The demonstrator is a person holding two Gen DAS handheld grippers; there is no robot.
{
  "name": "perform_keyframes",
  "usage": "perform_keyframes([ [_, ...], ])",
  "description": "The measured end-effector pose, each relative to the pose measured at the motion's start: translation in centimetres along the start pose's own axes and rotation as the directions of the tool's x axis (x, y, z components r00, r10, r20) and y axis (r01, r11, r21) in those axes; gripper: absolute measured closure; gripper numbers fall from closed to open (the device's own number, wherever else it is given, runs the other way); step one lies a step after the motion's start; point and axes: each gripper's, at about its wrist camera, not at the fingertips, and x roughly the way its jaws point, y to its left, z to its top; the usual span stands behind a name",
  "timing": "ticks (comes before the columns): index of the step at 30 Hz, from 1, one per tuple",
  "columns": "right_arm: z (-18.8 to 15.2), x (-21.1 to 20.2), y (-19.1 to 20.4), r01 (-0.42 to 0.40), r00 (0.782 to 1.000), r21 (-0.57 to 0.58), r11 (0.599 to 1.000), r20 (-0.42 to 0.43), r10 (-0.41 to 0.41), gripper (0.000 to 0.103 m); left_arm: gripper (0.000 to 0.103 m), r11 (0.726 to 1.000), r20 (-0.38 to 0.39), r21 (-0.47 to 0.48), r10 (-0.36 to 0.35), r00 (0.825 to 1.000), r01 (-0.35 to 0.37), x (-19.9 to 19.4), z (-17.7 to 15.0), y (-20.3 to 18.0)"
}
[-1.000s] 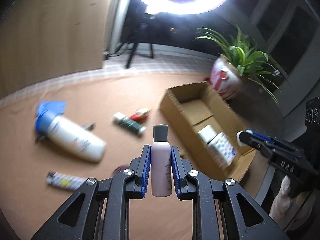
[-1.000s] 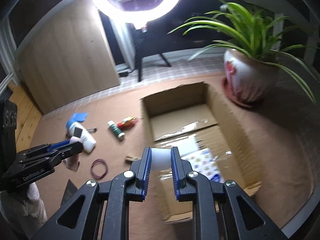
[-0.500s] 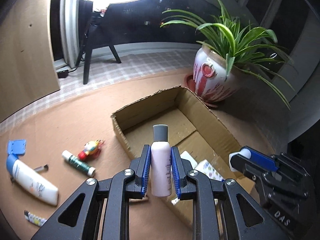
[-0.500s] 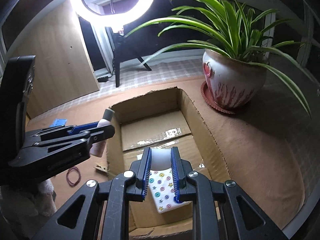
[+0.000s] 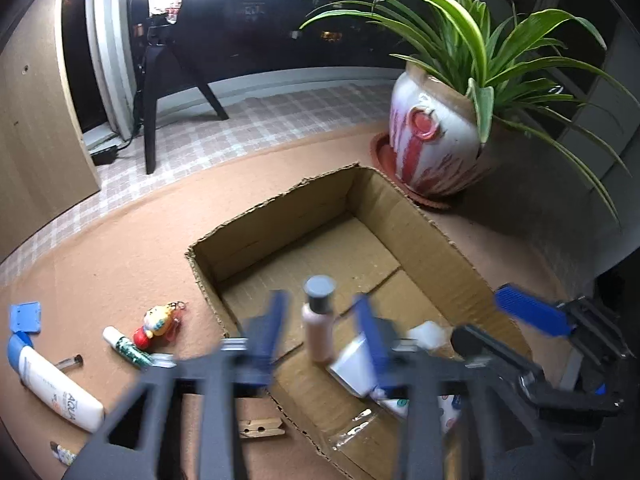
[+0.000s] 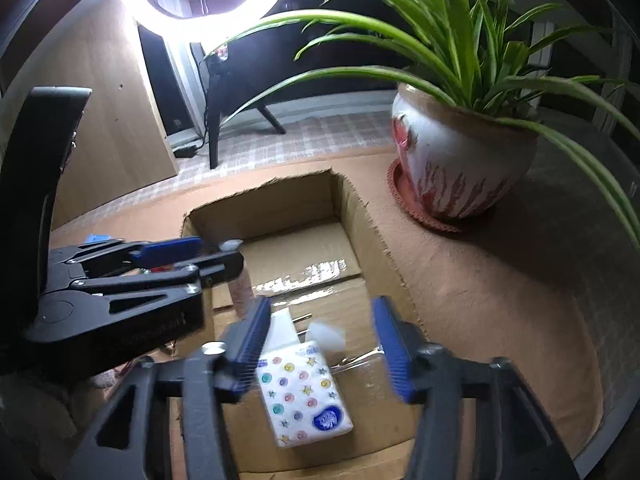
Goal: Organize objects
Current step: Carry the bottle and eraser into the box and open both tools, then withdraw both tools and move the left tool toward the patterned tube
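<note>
The step in hand seems to be dropping things into the cardboard box (image 5: 416,216). The left gripper (image 5: 320,332) is spread wide, and the pink bottle (image 5: 318,328) stands between its fingers without touching them, upright over the box floor. The right gripper (image 6: 320,340) is also spread, with a small white thing (image 6: 326,336), blurred, loose between its fingers above the tissue pack (image 6: 300,392). Next, both grippers probably need to lift clear and go for the things lying outside, such as the white tube (image 5: 56,388).
</note>
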Motion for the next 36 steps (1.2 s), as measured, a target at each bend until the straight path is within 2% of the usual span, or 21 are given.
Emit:
perform_keyframes([
  [9,-0.2,-0.1,-0.2,-0.022,1.000,0.017,1.000,-0.013,0.022,0.044,0.046,1.000,0.028,-0.004,0.014,1.000,-0.014,-1.2,-0.2,0.6],
  [18,-1.5,-0.9,1.4,-0.056,0.998,0.013,0.998,-0.039,0.057,0.044,0.046,0.999,0.029,-0.040,0.028,0.999,-0.027,-3.6,-2.5,2.9],
  [27,-3.0,-1.5,4.9,-0.129,0.989,0.004,0.992,-0.070,0.129,0.044,0.046,0.989,0.009,-0.121,0.082,0.997,-0.081,-7.2,-7.0,8.9],
  [36,-3.4,-1.7,9.8,-0.208,0.974,-0.057,0.977,-0.101,0.201,0.044,0.046,0.956,-0.032,-0.250,0.148,0.988,-0.152,-10.1,-12.7,17.4],
])
